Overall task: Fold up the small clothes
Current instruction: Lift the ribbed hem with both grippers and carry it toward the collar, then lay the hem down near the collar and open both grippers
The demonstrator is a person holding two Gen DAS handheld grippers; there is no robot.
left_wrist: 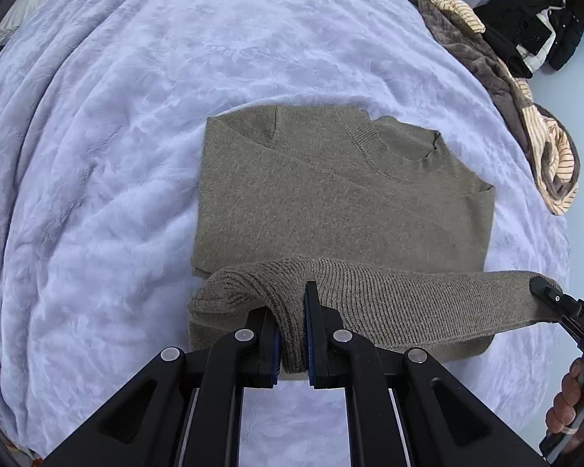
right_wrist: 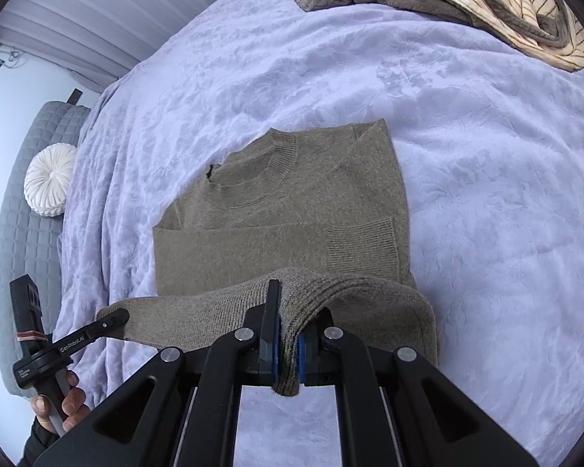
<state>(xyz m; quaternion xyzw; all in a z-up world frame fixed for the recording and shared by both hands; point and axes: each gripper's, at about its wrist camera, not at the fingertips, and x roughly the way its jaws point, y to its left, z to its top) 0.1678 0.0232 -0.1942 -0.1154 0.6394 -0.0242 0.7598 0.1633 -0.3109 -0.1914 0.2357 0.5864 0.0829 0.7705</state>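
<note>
Both the left gripper (left_wrist: 292, 334) and right gripper (right_wrist: 288, 344) clamp the sweater (left_wrist: 331, 202) hem over a lilac plush bed (left_wrist: 97, 155); clothes pile (left_wrist: 525, 116) at its edge.

free: blanket (left_wrist: 97, 155) left | blocked: clothes pile (left_wrist: 525, 116) far right

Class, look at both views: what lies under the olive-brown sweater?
Pale lavender bed cover lies around the sweater and runs beneath it; that covered part is hidden. Both grippers, left and right, lift the hem.
</note>
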